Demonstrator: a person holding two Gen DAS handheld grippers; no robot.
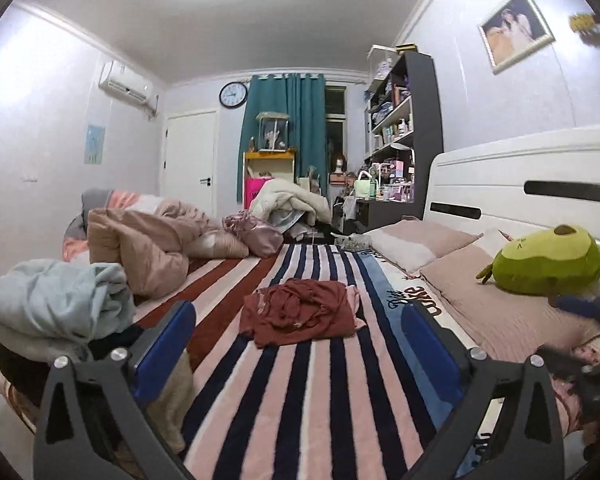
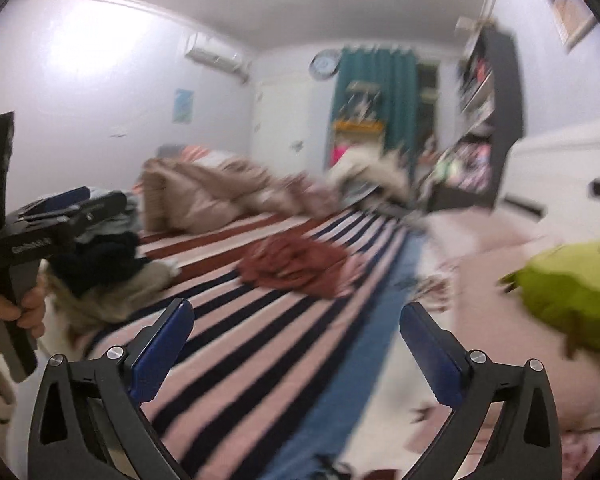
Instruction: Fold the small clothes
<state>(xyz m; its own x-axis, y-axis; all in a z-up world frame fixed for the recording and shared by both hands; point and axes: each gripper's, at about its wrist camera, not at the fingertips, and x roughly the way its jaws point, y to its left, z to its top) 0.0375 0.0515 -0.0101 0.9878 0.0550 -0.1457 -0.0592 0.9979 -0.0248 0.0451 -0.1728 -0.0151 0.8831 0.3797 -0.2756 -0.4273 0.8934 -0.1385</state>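
Note:
A crumpled rust-red garment (image 1: 298,312) lies on the striped blanket (image 1: 300,400) in the middle of the bed, with a bit of pink cloth under its right edge. My left gripper (image 1: 300,312) stands open just short of it, with nothing between its blue pads. In the blurred right wrist view the same red garment (image 2: 296,266) lies further ahead. My right gripper (image 2: 298,312) is open and empty over the blanket (image 2: 260,360). The left gripper (image 2: 60,208) shows at the left edge there, held by a hand (image 2: 12,312).
A heap of clothes (image 1: 56,304) sits at the left of the bed, beside a bunched beige duvet (image 1: 148,240). Pillows (image 1: 500,300) and a green plush toy (image 1: 548,260) lie by the white headboard (image 1: 520,176) on the right. A cluttered shelf (image 1: 400,128) stands behind.

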